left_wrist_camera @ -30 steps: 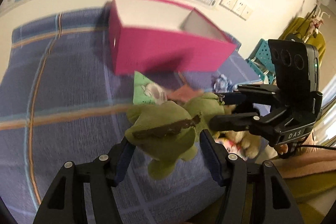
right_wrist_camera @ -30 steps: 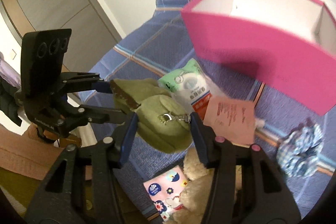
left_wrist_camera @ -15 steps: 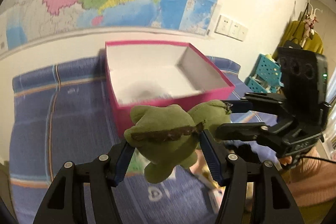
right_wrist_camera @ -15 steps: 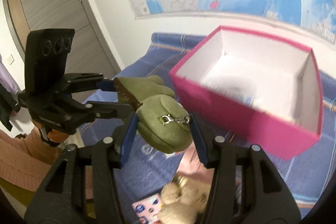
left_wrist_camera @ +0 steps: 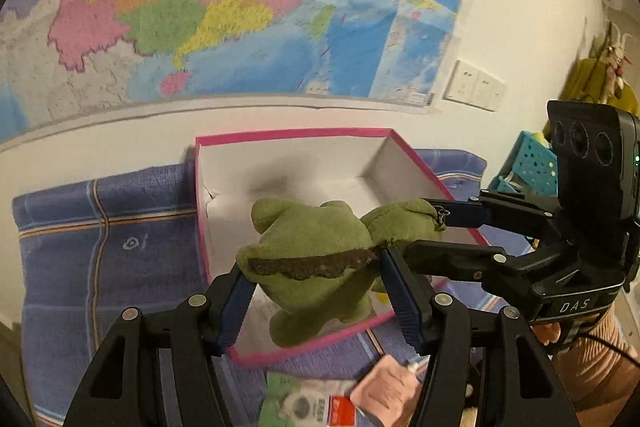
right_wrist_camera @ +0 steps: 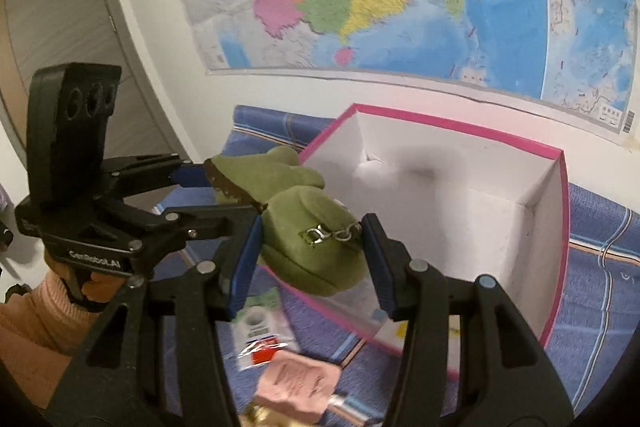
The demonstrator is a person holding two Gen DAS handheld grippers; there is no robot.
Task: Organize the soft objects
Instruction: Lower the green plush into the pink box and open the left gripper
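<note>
Since 1 s ago both grippers have carried the green plush toy (left_wrist_camera: 316, 251) up and toward the pink box (left_wrist_camera: 404, 151), now under it at frame centre. Near: left gripper (left_wrist_camera: 316, 291) clamps the toy's brown-trimmed end; right gripper (right_wrist_camera: 312, 251) clamps the end w/ the metal clasp (right_wrist_camera: 332, 231). Both sets of fingers sit at mid width, pressed on plush. Step, judged: transport of toy to box; next calls for lowering, then release by both. Far: wall map (left_wrist_camera: 208, 3). Left view alone shows wall sockets (left_wrist_camera: 474, 85) at right & a teal basket (left_wrist_camera: 532, 163); right view alone shows a door (right_wrist_camera: 60, 11) at upper left.
</note>
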